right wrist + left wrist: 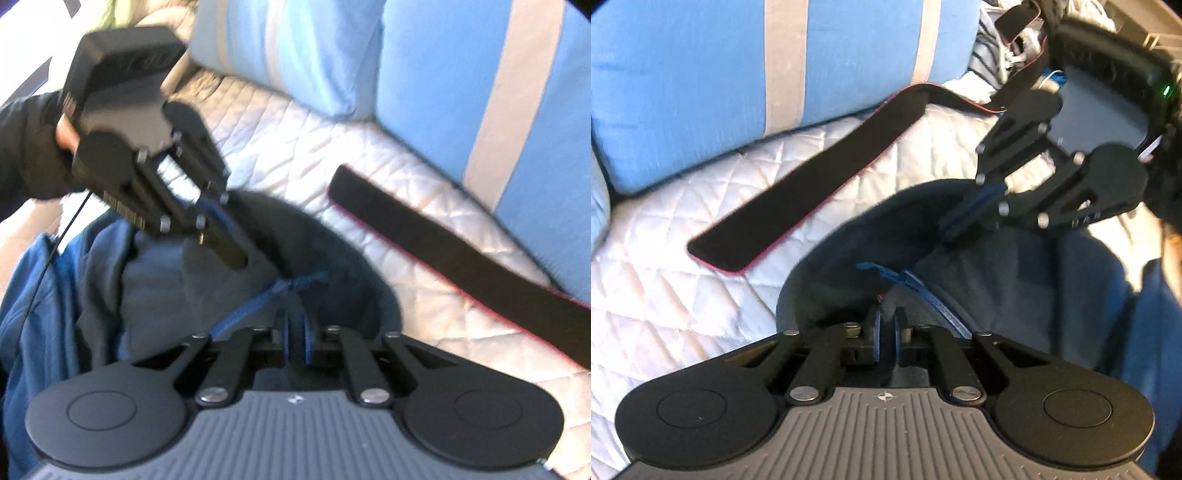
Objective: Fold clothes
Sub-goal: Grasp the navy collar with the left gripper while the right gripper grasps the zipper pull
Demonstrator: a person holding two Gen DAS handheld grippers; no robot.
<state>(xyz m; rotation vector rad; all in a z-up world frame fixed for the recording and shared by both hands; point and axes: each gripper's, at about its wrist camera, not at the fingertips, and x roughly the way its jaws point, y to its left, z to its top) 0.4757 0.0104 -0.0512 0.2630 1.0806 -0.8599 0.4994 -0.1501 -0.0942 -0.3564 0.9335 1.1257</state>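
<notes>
Just starting: left gripper (886,332) and right gripper (295,332) both pinching the unfolded blue fleece-lined jacket (997,295) on the quilted bed (683,295), folding all remaining.

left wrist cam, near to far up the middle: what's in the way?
Left gripper, shut on the dark garment → quilt → black strap → blue pillow.

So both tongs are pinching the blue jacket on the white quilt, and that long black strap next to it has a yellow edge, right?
Not quite: the strap has a red edge, not yellow, as the left wrist view shows. The rest holds: the left tongs and right tongs pinch the blue jacket on the white quilt.
</notes>
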